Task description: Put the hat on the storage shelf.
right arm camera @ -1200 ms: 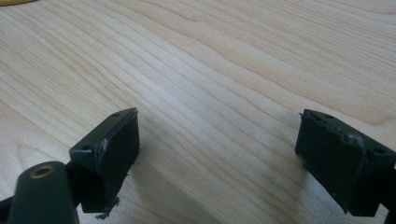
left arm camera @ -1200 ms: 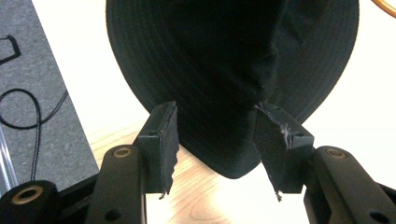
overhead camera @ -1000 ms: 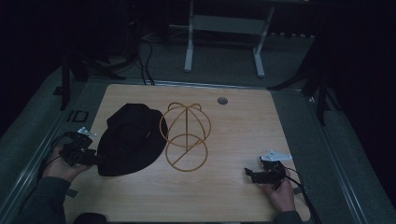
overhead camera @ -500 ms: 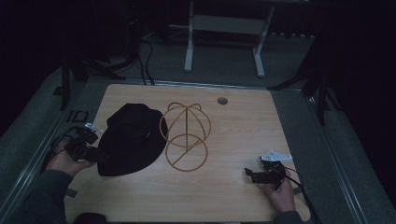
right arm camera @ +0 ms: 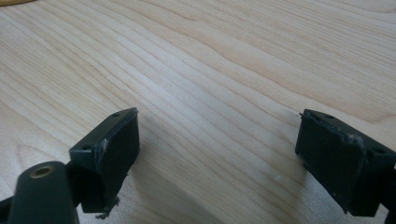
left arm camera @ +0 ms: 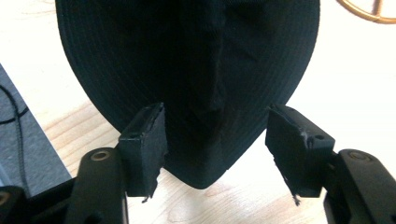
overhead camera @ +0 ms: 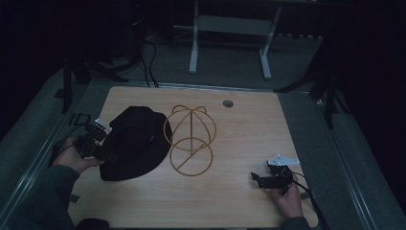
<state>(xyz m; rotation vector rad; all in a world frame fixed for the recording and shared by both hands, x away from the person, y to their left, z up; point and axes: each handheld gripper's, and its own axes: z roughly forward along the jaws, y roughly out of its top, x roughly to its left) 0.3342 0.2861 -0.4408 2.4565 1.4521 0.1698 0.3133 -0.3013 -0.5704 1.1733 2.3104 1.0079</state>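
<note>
Left gripper [left arm camera: 215, 144] moved closer to black hat [overhead camera: 136, 141], jaws apart, straddling brim edge. Hat lies flat, left of wire hat stand [overhead camera: 190, 139]. Right gripper [overhead camera: 258, 179] unmoved, jaws apart, right of stand.

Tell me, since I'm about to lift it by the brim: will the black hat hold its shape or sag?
Probably sag: the black hat looks like soft stitched cloth, its crown creased and slumped. It is likely light and not fragile. The left tool stands open astride the brim tip, so a pinch there may let the far side droop.
</note>
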